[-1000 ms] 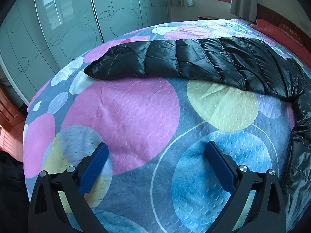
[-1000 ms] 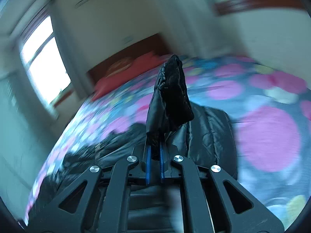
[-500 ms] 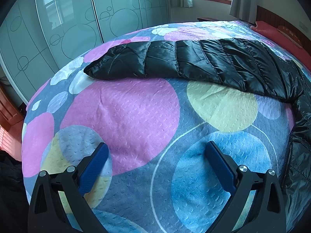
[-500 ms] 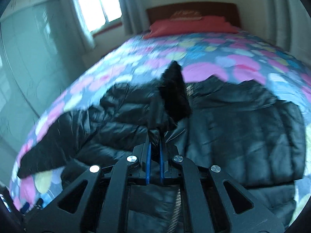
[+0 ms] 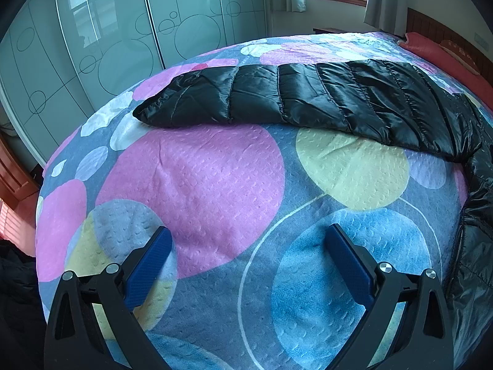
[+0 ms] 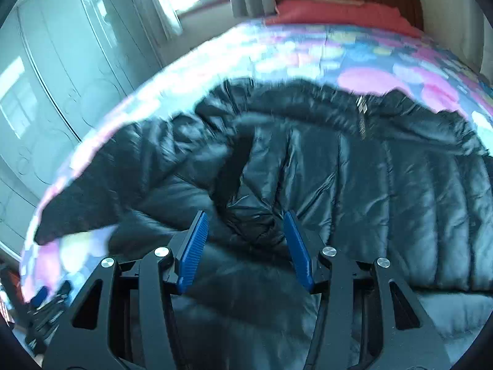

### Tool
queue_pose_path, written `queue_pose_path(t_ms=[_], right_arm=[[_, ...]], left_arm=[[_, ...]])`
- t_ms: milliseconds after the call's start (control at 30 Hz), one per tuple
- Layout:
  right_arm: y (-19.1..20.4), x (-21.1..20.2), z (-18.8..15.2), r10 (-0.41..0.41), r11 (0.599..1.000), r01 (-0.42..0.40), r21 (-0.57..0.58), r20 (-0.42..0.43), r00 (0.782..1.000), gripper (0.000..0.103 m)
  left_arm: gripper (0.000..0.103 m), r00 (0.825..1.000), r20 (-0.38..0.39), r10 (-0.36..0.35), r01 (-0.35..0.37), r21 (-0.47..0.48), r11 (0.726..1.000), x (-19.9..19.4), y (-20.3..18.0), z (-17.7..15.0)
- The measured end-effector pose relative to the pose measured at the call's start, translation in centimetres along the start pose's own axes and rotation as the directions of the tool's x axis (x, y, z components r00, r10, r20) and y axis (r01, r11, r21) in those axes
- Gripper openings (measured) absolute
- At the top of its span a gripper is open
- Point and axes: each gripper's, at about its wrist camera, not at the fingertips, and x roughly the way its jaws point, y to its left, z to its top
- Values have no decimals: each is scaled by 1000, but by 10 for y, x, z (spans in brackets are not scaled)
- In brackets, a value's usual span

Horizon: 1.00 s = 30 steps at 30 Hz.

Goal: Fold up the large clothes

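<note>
A black quilted puffer jacket (image 6: 369, 178) lies spread on the bed. In the left wrist view one sleeve (image 5: 277, 95) stretches out to the left across the bedspread, and the jacket body runs down the right edge. My left gripper (image 5: 246, 252) is open and empty, low over the bedspread, well short of the sleeve. My right gripper (image 6: 245, 231) is open over the jacket's body; a folded-over sleeve part (image 6: 252, 215) lies between and beyond its blue pads (image 6: 194, 246), not gripped.
The bedspread (image 5: 200, 185) has big pink, blue and yellow circles. Glass wardrobe doors (image 5: 107, 46) stand past the bed's left edge. Red pillows (image 6: 339, 12) and a wooden headboard are at the far end. My other gripper (image 6: 46, 305) shows at the lower left.
My right gripper has opened and let go of the sleeve it held up; the sleeve now lies on the jacket body. The view swung down over the jacket. My left gripper has stayed put.
</note>
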Motion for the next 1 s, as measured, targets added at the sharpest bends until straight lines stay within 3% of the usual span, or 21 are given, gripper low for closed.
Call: queue_pose_path(t_ms=[100,200,300,400,500,567,667,767,833,1000], right_arm=[[-23,-45,0,-1,1000,-1,19,83,997,50],[-74,-80,-3,-81,993,70,95,127,989,48],[-149,-99,-12,-213,953,180,245,115,970,40],[-196,-94,-28,-295,913,264,311,55,954,32],[-212,-66,-47,-298,910,293,292,-30,954,30],[-207,-56,-51,-324,912,320,255,-30,946,30],[-200,-63,-38,-351,908,349,234,-33,936,31],[-198,-77,-18,-365,903,346,254,32,930,31],[-204,-65,-1,-374,899,352,260,39,927,32],[-227,-14,-4,-365,890,367,272,-59,929,38]], left_arm=[[99,1000,0,0,0,0,1000,0,0,1],[99,1000,1,2,-2,2,1000,0,0,0],[99,1000,3,5,-5,4,1000,1,0,0],[99,1000,4,7,-7,5,1000,1,0,0],[99,1000,5,10,-10,8,1000,0,-1,0],[99,1000,5,12,-12,9,1000,0,-2,-1],[99,1000,5,12,-12,10,1000,1,-2,-1],[99,1000,6,17,-17,13,1000,1,-2,0],[99,1000,6,16,-16,14,1000,0,-2,-1],[99,1000,6,16,-16,14,1000,0,-2,-1]])
